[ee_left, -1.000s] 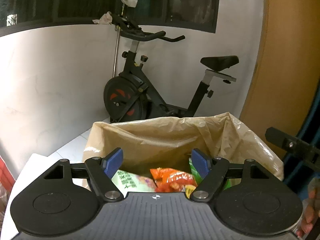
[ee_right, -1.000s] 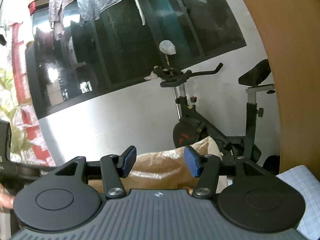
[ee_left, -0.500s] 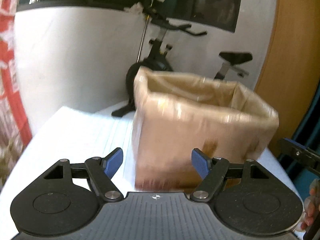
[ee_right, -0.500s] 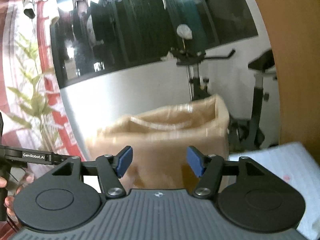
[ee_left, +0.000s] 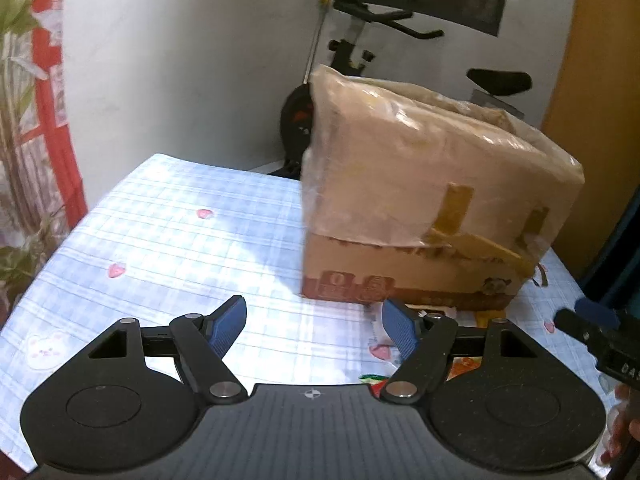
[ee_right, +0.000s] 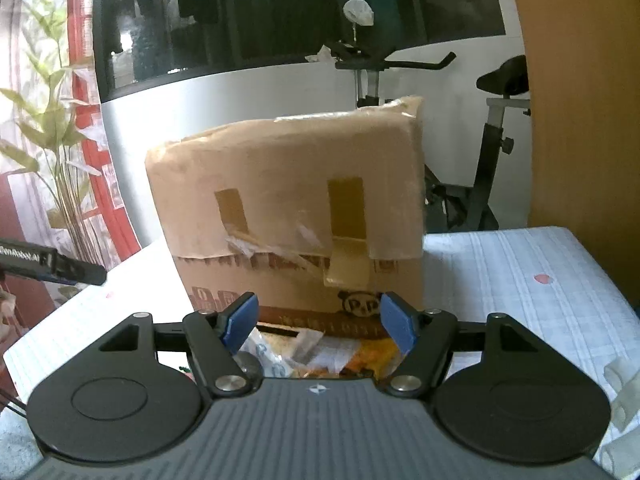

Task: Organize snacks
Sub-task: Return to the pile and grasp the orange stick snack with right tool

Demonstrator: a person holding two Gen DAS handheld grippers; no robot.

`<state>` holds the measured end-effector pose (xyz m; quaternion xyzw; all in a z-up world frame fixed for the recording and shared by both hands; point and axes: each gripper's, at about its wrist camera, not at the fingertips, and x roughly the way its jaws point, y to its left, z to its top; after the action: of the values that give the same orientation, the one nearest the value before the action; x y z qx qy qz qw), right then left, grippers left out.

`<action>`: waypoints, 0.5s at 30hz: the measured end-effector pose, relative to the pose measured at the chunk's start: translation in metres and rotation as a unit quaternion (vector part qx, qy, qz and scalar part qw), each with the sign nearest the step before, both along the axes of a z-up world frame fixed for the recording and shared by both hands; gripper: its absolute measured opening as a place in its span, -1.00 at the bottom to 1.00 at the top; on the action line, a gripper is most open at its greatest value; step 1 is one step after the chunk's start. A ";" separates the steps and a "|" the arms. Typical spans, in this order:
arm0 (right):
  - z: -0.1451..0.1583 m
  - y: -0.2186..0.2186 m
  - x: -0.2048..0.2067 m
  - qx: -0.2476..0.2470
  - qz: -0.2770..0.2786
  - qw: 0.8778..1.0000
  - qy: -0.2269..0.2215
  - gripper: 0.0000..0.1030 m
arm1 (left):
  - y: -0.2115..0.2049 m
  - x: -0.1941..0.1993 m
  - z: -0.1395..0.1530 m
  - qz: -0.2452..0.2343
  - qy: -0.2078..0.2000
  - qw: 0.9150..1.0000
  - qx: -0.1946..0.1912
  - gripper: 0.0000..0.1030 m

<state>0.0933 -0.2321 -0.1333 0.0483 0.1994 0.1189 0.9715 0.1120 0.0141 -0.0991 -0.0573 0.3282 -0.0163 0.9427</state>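
The snack packets [ee_right: 316,354] lie in a loose heap on the table just in front of the cardboard box [ee_right: 292,216], crinkled clear and orange wrappers touching one another and lying close to the box's lower edge; from the left wrist view only a red and green corner of a packet [ee_left: 374,384] shows, near the box's front right corner, mostly hidden by the gripper body. The box stands upright on the tablecloth [ee_left: 180,240], a pale blue check with small pink hearts; a translucent plastic liner [ee_left: 420,168] is folded down over the box's upper part and held with strips of brown tape [ee_right: 347,208]; what lies inside the box cannot be seen from either view. The right gripper [ee_right: 318,322] hangs just in front of the box above the packets, its blue pads spread wide with nothing between them; the left gripper [ee_left: 314,330] sits in front of the box and to its left over bare cloth, likewise spread wide and holding nothing. Behind the box stands a black exercise bike [ee_right: 472,152] against a white wall, under a dark window [ee_right: 280,12]; left of the box are a leafy plant [ee_right: 48,148] and a red patterned curtain [ee_left: 52,92]; right of the box rises a tan wooden panel [ee_right: 576,100].
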 end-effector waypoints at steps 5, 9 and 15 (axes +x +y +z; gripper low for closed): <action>0.013 -0.016 -0.007 0.008 -0.014 1.000 -0.023 0.37 | 0.026 -0.008 0.034 0.030 -0.036 0.999 -0.005 0.49; 0.025 -0.024 -0.013 -0.004 -0.018 0.999 -0.042 0.37 | 0.047 -0.017 0.055 0.047 -0.056 0.997 -0.019 0.49; 0.027 -0.028 -0.014 -0.028 -0.008 0.999 -0.045 0.37 | 0.066 -0.021 0.068 0.086 -0.065 0.994 -0.013 0.48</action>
<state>0.0794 -0.2602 -0.1065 0.0169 0.1579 0.1071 0.9815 0.0905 0.0797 -0.0314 -0.0962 0.2595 0.0573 0.9592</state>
